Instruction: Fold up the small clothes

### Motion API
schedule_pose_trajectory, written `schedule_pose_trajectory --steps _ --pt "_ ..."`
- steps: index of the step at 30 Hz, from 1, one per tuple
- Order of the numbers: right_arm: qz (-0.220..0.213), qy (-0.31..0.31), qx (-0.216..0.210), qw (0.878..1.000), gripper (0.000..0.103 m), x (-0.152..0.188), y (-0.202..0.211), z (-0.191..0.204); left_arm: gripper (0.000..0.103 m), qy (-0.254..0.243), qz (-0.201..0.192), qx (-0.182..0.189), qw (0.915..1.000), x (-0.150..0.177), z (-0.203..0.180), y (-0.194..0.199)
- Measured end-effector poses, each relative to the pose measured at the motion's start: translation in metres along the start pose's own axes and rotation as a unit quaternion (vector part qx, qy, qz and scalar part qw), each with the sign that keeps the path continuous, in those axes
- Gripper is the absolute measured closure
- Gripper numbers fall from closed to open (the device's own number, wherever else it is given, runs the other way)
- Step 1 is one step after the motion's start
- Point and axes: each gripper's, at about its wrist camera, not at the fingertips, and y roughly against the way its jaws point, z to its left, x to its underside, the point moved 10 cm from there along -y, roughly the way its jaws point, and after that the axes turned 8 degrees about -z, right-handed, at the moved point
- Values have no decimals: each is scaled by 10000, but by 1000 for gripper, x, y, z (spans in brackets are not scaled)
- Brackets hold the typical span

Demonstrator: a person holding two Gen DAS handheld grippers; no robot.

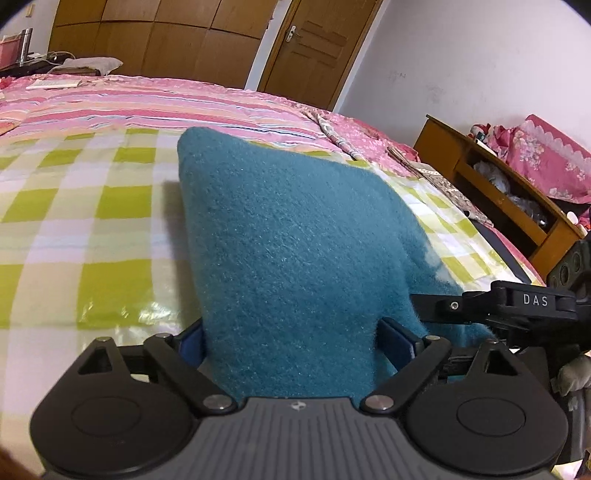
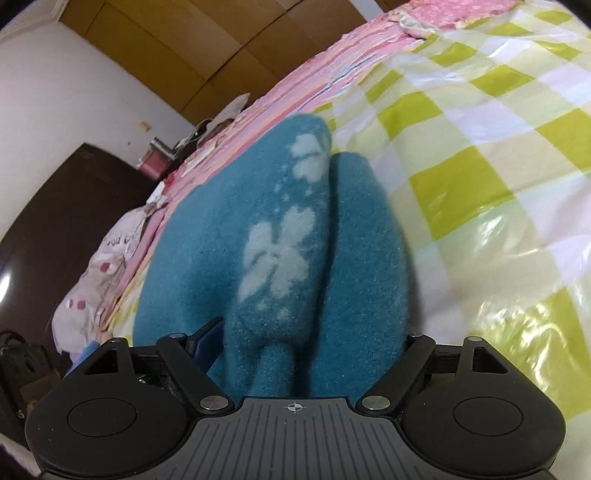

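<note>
A bed [image 1: 74, 221] fills most of the room, spread with a glossy sheet checked in lime green and white [image 2: 480, 184]. Beyond it lies a pink striped quilt [image 1: 147, 103], with a grey pillow [image 1: 92, 64] at the far edge. Brown wooden wardrobe doors [image 1: 155, 33] line the back wall, and a wooden door with a metal handle [image 1: 310, 44] stands beside them. The walls are plain white [image 1: 461, 55], slightly scuffed. To the right sits a wooden headboard shelf [image 1: 491, 184] holding clutter, with a pink floral cushion [image 1: 546, 158] on top. The right wrist view shows a dark cabinet [image 2: 66, 206] against the white wall.
</note>
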Motion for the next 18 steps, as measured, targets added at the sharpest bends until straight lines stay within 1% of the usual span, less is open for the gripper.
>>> schedule_pose_trajectory --steps 1,3,5,7,10,11,12,13,14,16,18 --pt "43 -66 -30 10000 25 4 4 3 8 20 25 8 10000 1 0 6" --pt "85 -77 -84 9999 33 11 12 12 10 37 48 9 10000 7 0 26" --pt "129 -71 -205 9997 37 21 23 26 11 121 46 -52 9999 12 3 48" --pt "226 -101 -364 9990 40 37 33 42 11 210 33 -124 9997 20 5 74" --pt "454 -202 -596 9970 42 72 52 61 11 271 125 -301 9991 41 12 108" --pt "525 -85 -552 9971 43 85 56 64 11 247 199 -409 9987 50 14 113" --pt "547 91 -384 9977 42 95 56 63 12 111 260 -548 9981 58 15 114" --pt "482 292 -190 9982 41 102 55 62 11 -98 217 -684 9974 62 14 115" --pt "420 328 -132 9985 41 103 56 61 12 -266 142 -770 9966 62 10 116" --pt "386 248 41 9989 41 97 63 60 12 -391 120 -876 9953 56 6 120" --pt "112 567 307 9979 42 88 83 66 13 -462 39 -974 9942 47 7 128"
